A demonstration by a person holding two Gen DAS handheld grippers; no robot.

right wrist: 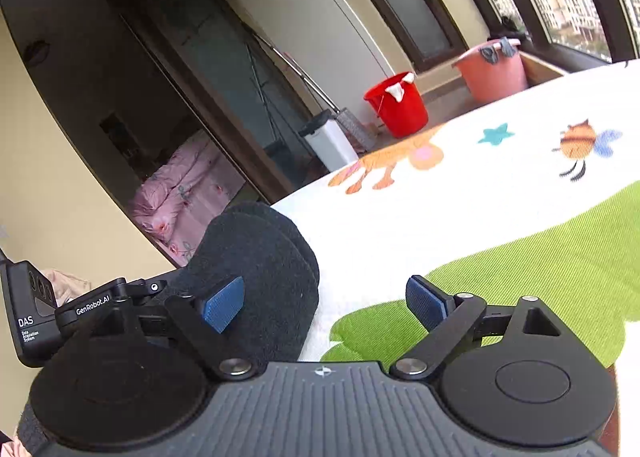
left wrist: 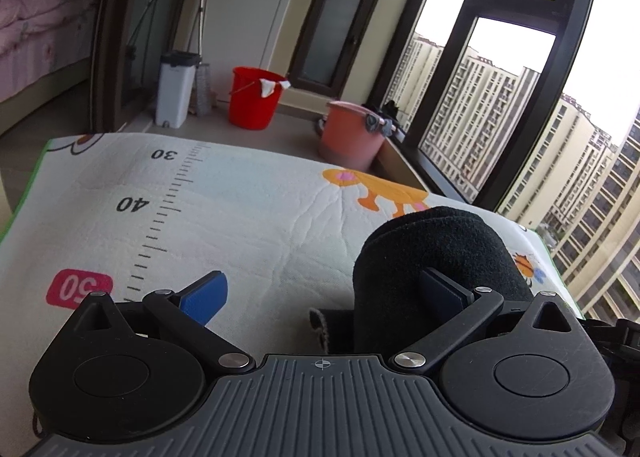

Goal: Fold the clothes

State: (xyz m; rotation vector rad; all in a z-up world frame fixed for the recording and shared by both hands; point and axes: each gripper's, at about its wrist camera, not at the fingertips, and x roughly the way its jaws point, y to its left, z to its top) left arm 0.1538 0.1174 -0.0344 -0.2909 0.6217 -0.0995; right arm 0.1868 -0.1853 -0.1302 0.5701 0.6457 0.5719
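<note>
Left wrist view shows the left tongs (left wrist: 320,299) standing wide apart over the printed mat (left wrist: 240,217) on the desk, and the black cloth (left wrist: 436,257) lies rolled just in front of their right finger, not pinched. In the right wrist view the right tongs (right wrist: 324,303) are also spread and hold nothing. The cloth (right wrist: 256,257) sits by their left finger, at the mat's (right wrist: 440,197) edge.

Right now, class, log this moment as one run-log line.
garment: black folded cloth on mat | left hand-held gripper: open | right hand-held gripper: open
</note>
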